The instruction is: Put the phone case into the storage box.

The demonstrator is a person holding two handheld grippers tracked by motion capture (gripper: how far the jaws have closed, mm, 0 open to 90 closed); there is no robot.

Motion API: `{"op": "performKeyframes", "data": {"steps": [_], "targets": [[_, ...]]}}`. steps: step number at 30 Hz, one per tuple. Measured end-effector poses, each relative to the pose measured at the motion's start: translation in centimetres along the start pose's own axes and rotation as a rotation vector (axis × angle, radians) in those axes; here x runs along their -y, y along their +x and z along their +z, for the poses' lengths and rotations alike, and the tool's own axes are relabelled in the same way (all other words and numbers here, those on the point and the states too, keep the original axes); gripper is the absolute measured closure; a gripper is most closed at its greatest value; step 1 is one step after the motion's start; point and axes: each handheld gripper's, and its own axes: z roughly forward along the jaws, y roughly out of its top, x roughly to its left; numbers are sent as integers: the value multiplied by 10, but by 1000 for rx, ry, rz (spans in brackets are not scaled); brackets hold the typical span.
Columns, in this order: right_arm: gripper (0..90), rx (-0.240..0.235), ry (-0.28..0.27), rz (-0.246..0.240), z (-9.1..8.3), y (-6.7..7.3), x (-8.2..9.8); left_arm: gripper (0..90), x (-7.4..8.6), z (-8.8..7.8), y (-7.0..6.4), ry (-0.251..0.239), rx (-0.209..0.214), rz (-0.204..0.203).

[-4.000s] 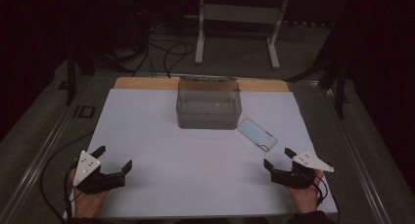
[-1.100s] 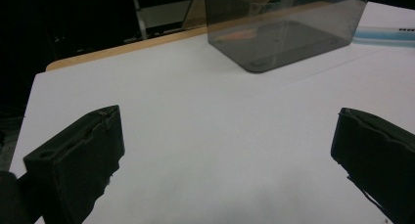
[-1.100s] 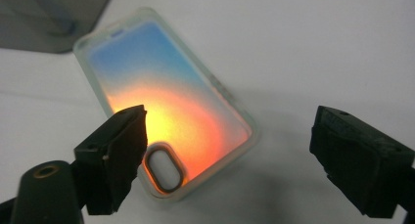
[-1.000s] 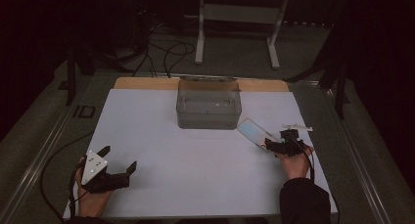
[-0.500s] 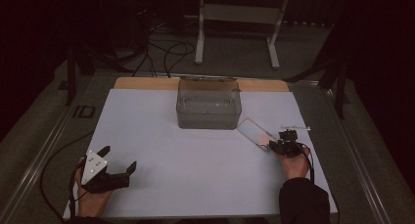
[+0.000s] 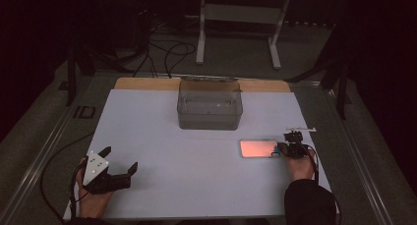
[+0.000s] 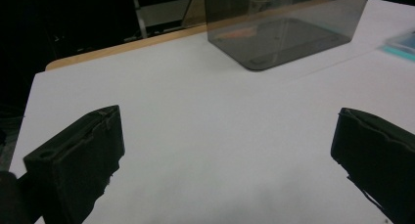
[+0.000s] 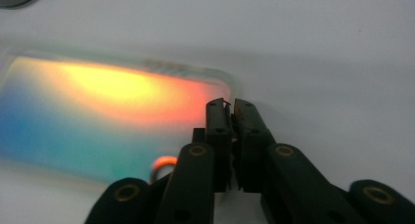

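A white table (image 6: 162,136) takes most of the high view, with a strip of bare wood along its far edge; beyond it the dark floor carries a white metal stand (image 6: 236,18) and some loose cables (image 6: 162,53). At the far middle of the table stands a clear grey plastic box (image 6: 210,104), upright and open on top; in the left gripper view this box (image 7: 284,26) is ahead and to the right. Near the right side of the table lies a flat shiny card (image 6: 258,148), which glows orange in the high view and shows yellow, orange and blue-green in the right gripper view (image 8: 98,111); it lies flat, well apart from the box. The right gripper (image 6: 287,149) is at the right end of this card; its jaws are pressed together at the corner of the card, but I cannot tell if they pinch its edge. The left gripper (image 6: 119,167) rests near the left front corner, held by a hand (image 6: 93,203); its jaws stand wide apart and hold nothing.
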Motion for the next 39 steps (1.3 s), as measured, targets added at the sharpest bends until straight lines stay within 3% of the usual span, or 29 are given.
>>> {"op": "performKeyframes", "data": {"steps": [4, 12, 15, 23, 39], "targets": [[879, -4, -6, 4, 0, 0, 1, 2, 0, 0, 0, 1, 1, -1], [881, -60, -25, -8, -3, 0, 7, 2, -1, 1, -1, 8, 6, -1], [881, -81, -40, -42, -4, 5, 7, 2, -1, 2, -2, 11, 11, 0], [881, -108, -68, -78, -8, 15, 8, 3, -4, 4, -4, 15, 33, -4], [882, -165, -156, -214, -30, 50, -4, 3, -19, 18, -19, 54, 134, 8]]}}
